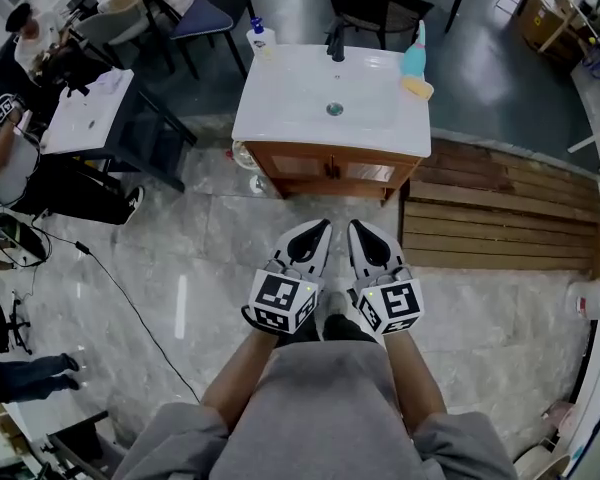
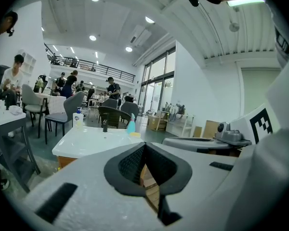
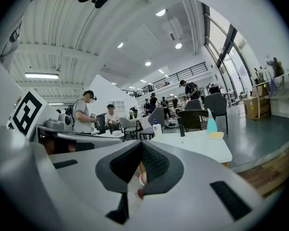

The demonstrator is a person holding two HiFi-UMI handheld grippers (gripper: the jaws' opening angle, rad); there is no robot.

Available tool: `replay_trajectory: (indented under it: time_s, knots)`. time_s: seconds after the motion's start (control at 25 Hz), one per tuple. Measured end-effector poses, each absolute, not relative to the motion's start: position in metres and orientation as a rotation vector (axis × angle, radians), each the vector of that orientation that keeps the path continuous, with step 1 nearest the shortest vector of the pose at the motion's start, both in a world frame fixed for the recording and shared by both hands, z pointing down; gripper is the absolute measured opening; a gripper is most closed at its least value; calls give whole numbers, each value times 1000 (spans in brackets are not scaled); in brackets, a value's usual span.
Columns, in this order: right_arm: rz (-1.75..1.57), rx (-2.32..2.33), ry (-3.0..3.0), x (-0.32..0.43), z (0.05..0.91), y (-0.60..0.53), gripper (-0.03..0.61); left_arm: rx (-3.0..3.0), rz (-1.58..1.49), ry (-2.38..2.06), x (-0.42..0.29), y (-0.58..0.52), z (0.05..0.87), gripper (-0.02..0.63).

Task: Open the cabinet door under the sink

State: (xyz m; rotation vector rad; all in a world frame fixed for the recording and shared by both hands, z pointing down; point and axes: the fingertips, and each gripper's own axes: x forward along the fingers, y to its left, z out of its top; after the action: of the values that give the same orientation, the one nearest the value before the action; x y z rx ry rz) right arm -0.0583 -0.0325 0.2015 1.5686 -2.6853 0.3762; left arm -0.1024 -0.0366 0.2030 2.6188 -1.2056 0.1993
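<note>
The sink cabinet (image 1: 330, 164) stands ahead of me: a white basin top (image 1: 325, 98) over a brown wooden front with two doors, both closed, and dark handles (image 1: 332, 168) at the middle seam. My left gripper (image 1: 310, 236) and right gripper (image 1: 365, 236) hang side by side over the marble floor, a short way in front of the doors and touching nothing. Both are shut and empty. The left gripper view shows the shut left gripper (image 2: 145, 150) and the basin top (image 2: 91, 139) beyond. The right gripper view shows the shut right gripper (image 3: 141, 146) and the basin top (image 3: 197, 146).
On the basin stand a faucet (image 1: 336, 43), a soap bottle (image 1: 261, 38), a blue bottle (image 1: 414, 60) and a yellow sponge (image 1: 417, 88). Wooden decking (image 1: 500, 218) lies right of the cabinet. A table (image 1: 85, 113), seated people and a floor cable (image 1: 130, 308) are to the left.
</note>
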Motion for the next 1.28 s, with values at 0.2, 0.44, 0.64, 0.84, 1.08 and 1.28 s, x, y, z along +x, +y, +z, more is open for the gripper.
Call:
replay_trajectory:
  time_s: [0.2, 0.44, 0.64, 0.84, 1.08, 1.28]
  knots:
    - [421, 1604, -2641, -63, 219, -61, 8, 2613, 229, -1163, -108, -67, 222, 8]
    - [471, 1689, -2561, -70, 240, -102, 8, 2594, 265, -1085, -120, -110, 249, 8]
    - [527, 1764, -2469, -77, 265, -135, 8, 2594, 299, -984, -129, -146, 274, 8]
    - [576, 1835, -2380, -81, 295, -167, 8, 2579, 332, -896, -139, -180, 301, 8]
    - [621, 1955, -2298, -72, 326, -191, 8, 2601, 385, -766, -129, -205, 337, 8]
    - [671, 2019, -2258, -60, 362, -198, 9, 2622, 428, -712, -119, -218, 370, 8]
